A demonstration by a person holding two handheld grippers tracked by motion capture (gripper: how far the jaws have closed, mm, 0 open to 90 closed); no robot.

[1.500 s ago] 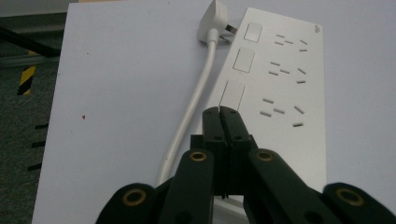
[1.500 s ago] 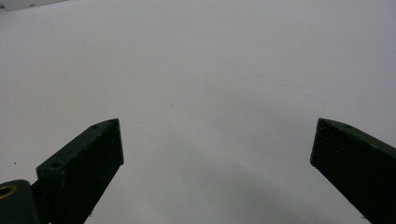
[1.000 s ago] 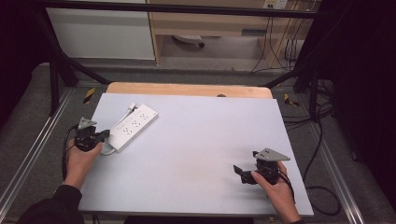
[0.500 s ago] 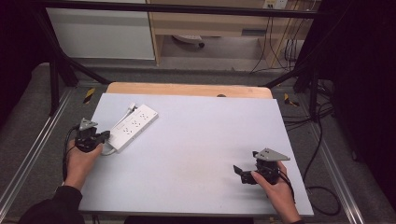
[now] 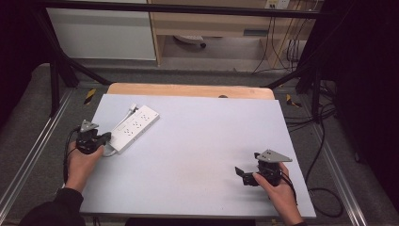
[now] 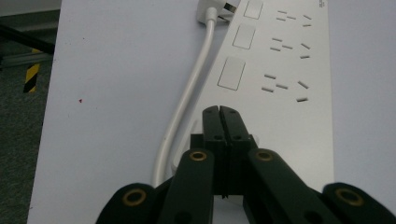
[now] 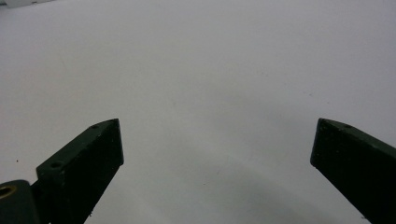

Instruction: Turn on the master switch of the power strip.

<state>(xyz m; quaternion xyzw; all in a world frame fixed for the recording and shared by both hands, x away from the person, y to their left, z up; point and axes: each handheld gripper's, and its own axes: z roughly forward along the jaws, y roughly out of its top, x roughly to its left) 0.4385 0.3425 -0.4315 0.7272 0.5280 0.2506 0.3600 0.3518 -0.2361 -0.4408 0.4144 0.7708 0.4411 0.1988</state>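
Observation:
A white power strip (image 5: 135, 128) lies slantwise at the table's left, several sockets and switches on its top face (image 6: 280, 93). Its white cable (image 6: 187, 102) runs from a plug (image 6: 219, 9) at the far end back along the strip's side to under my left gripper. The left gripper (image 5: 106, 137) is shut, its jaws pressed together (image 6: 220, 111) just over the strip's near end; I see nothing between them. At the front right, my right gripper (image 5: 241, 175) is held low over bare table, open wide and empty (image 7: 215, 140).
The pale grey table top (image 5: 207, 141) has a wooden strip (image 5: 188, 90) along its far edge. Metal frame rails (image 5: 33, 146) run down both sides. Cables (image 5: 324, 141) hang off the right edge, and a cabinet and shelf stand on the floor beyond.

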